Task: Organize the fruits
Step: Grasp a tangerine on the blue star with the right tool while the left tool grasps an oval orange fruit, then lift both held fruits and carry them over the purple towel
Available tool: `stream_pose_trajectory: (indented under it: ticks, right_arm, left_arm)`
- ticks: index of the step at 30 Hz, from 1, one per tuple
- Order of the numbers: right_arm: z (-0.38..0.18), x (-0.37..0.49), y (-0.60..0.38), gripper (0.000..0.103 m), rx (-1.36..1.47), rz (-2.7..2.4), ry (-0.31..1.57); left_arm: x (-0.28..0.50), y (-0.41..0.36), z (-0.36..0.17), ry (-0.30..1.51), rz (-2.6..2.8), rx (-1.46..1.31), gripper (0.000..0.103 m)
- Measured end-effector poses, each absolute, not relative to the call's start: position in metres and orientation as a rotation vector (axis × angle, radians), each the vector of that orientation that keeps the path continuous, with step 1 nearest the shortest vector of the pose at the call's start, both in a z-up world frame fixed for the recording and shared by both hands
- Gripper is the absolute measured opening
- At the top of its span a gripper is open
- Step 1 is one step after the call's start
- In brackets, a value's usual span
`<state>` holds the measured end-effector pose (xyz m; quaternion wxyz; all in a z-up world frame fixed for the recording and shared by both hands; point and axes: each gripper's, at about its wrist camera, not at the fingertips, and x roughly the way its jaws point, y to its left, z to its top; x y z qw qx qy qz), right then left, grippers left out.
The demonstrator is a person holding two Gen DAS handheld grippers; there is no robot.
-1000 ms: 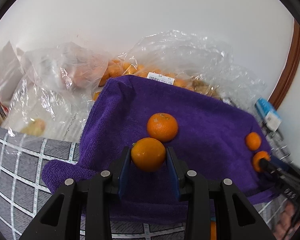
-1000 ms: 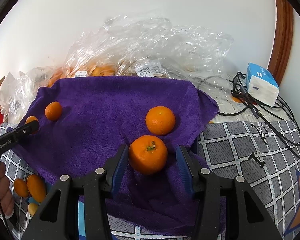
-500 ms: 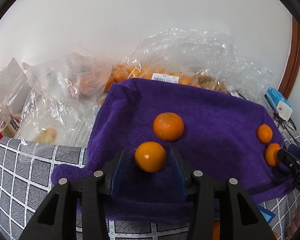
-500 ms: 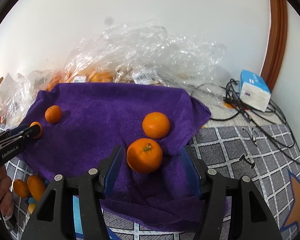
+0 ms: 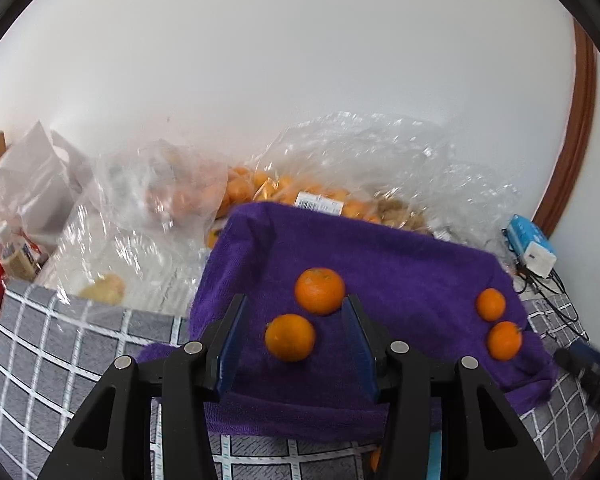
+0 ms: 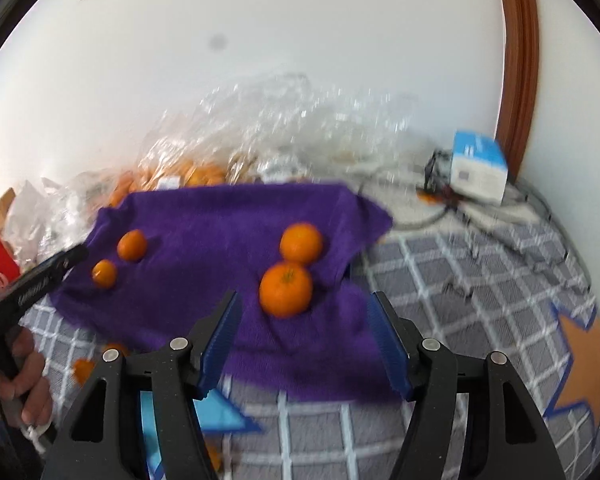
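Left wrist view: left claw (image 5: 294, 342) released, just widened, around a smooth orange mandarin (image 5: 289, 337) on purple towel (image 5: 400, 280), pads clear. Right wrist view: right claw (image 6: 306, 338) released, just widened, behind a stem-dimpled mandarin (image 6: 286, 289) on towel (image 6: 204, 220).

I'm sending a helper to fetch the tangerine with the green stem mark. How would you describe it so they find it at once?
Start at the purple towel spread over the grey checked cloth. Four tangerines lie on it in two pairs; go to the pair by the towel's right edge, nearer the blue and white box. Take the near tangerine, which lies in front of its partner and shows a small green stem mark on top.
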<state>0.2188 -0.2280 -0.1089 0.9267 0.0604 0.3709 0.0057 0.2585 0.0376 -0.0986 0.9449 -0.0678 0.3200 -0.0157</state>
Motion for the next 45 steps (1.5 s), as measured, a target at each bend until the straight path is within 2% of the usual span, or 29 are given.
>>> stream_pose_trajectory:
  ticks: [4,8,14,15,20,32,34,36,39,45]
  right_arm:
    - [-0.117,0.192,-0.220,0.065,0.080,0.052,0.785]
    - [-0.121,0.167,-0.200,0.064,0.015,0.128,0.775]
    - [-0.136,0.148,-0.169,0.061,-0.041,0.239,0.788]
    - [-0.141,0.148,-0.163,0.059,-0.060,0.244,0.802]
    - [-0.164,0.153,-0.151,0.033,-0.108,0.247,0.879]
    - [-0.158,0.165,-0.194,0.033,-0.048,0.134,0.861]
    - [-0.166,0.169,-0.200,0.033,-0.031,0.113,0.877]
    - [-0.169,0.169,-0.205,0.033,-0.003,0.120,0.872]
    - [-0.170,0.171,-0.206,0.033,0.002,0.120,0.874]
    - [-0.171,0.169,-0.209,0.034,-0.001,0.097,0.871]
  left_arm:
    - [0.248,0.034,-0.082,0.641,-0.031,-0.121,0.046]
    - [0.228,0.038,-0.080,0.675,-0.059,-0.137,0.056]
    - [0.190,0.050,-0.095,0.722,-0.053,-0.101,0.056]
    - [0.182,0.054,-0.099,0.734,-0.056,-0.113,0.056]
    - [0.164,0.065,-0.119,0.817,-0.111,-0.189,0.056]
    - [0.178,0.025,-0.144,0.910,-0.146,-0.172,0.055]
    - [0.182,0.020,-0.151,0.916,-0.122,-0.169,0.052]
    - [0.185,0.019,-0.159,0.922,-0.099,-0.170,0.035]
    - [0.181,0.025,-0.157,0.861,-0.072,-0.182,0.035]
    - [0.176,0.031,-0.161,0.870,-0.092,-0.211,0.035]
